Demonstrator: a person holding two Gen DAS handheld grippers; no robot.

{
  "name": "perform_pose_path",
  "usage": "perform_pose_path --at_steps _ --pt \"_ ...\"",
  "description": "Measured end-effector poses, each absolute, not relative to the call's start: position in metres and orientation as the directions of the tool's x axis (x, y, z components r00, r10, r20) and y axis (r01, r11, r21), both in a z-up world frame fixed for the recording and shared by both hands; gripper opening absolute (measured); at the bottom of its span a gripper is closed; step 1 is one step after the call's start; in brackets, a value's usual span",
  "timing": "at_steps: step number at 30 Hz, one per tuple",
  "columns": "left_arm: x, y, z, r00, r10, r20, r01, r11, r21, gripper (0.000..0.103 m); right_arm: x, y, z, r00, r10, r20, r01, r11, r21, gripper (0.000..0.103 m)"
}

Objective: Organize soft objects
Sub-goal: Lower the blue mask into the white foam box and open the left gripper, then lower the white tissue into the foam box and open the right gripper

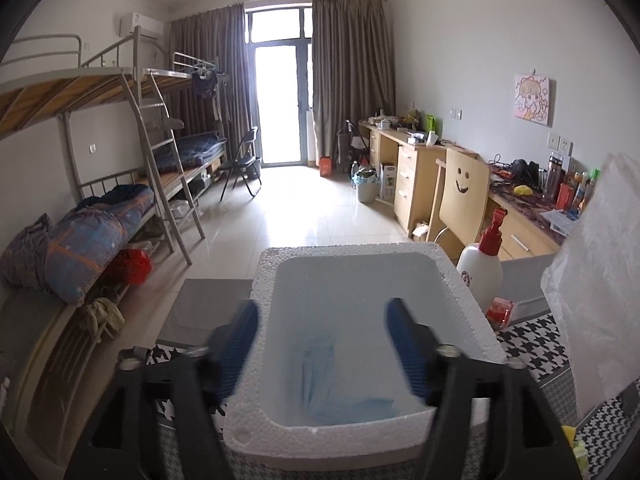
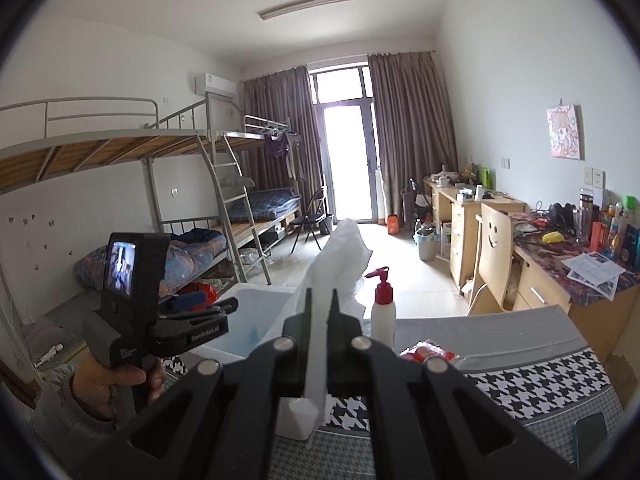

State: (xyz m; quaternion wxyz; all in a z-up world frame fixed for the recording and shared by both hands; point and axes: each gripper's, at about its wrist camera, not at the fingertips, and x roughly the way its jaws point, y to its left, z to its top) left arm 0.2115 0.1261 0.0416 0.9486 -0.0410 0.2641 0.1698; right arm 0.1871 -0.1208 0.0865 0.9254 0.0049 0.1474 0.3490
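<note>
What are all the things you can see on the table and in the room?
foam box: one, white, on the table, open
cloth: one, blue, lying inside the foam box
tissue: one, white, pinched in the right gripper
pump bottle: one, white with red top, right of the box
packet: one, red, in front of the bottle
tablecloth: one, black and white
bunk beds: two, grey metal, left wall
chair: one, wooden, smiley face, at the desk
left gripper: one, black with blue pads, open over the box
right gripper: one, black, shut on the tissue
hand: one, holding the left gripper
</note>
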Motion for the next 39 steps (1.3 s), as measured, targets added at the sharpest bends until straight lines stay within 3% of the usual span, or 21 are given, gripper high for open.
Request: perform_pose_path --at_steps 3,15,24,39 --pt "0.207 0.127 0.043 0.812 0.301 -0.501 -0.345 0.938 0.004 0.09 0.187 -0.115 0.088 0.715 0.644 -0.272 -0.646 0.757 0.097 0.003" --pt "0.181 0.138 0.049 0.827 0.331 -0.454 -0.38 0.925 -0.019 0.101 0.192 -0.095 0.097 0.698 0.665 -0.267 -0.674 0.735 0.071 0.003" --pt "0.166 0.148 0.046 0.829 0.331 -0.451 -0.387 0.921 -0.036 0.102 0.191 -0.078 0.105 0.683 0.685 -0.254 -0.694 0.717 0.066 0.003" --pt "0.138 0.158 0.039 0.828 0.352 -0.436 -0.409 0.912 -0.039 0.102 0.208 -0.043 0.097 0.631 0.713 -0.307 -0.726 0.682 0.091 0.004"
